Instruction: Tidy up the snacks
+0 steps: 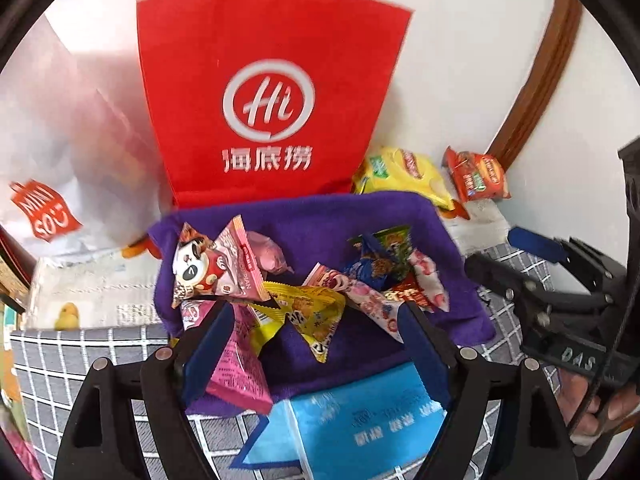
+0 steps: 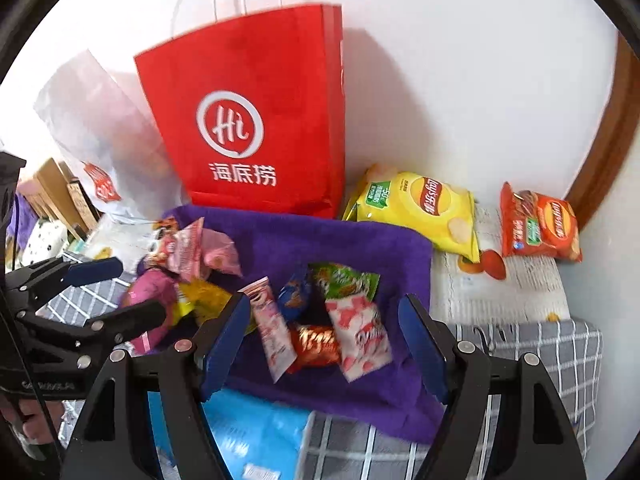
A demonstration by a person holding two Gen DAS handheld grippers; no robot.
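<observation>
Red bag [image 1: 264, 100]; purple towel [image 2: 352, 248]; grey checked cloth [image 2: 560, 356]; yellow chip packet [image 2: 420, 208].

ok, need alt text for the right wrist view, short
The open right claw hovers over small snack packets piled on a purple towel. Behind it a red paper bag stands against the wall, with a yellow chip bag and an orange chip bag to its right. The left claw enters from the left.

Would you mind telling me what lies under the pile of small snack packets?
A purple towel lies under the snack packets, spread over a grey checked cloth. A blue packet pokes out at its near edge; whatever else the towel covers is hidden.
</observation>
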